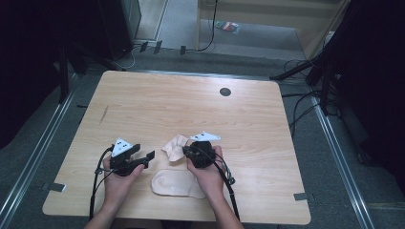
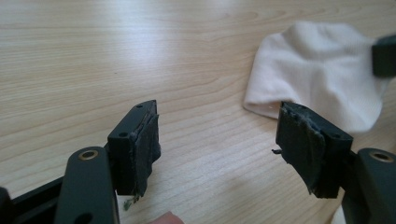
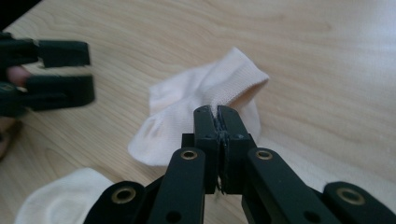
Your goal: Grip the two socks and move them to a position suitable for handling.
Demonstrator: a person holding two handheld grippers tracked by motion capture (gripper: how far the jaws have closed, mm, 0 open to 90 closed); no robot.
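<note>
A crumpled cream sock (image 1: 173, 146) lies mid-table, with a second cream sock (image 1: 175, 183) spread flat nearer the front edge. My right gripper (image 1: 186, 151) sits at the crumpled sock's right side. In the right gripper view its jaws (image 3: 218, 114) are pressed together, and the crumpled sock (image 3: 205, 93) gathers up into the tips, cuff raised. My left gripper (image 1: 145, 152) rests to the left of that sock, apart from it. Its jaws (image 2: 217, 140) stand open over bare wood, with the sock (image 2: 317, 74) beyond them to the right.
The wooden table (image 1: 157, 100) has a black round grommet (image 1: 225, 91) near its far edge. Cables trail from both grippers toward the front edge. Dark stands and cables (image 1: 305, 102) crowd the floor to the right of the table.
</note>
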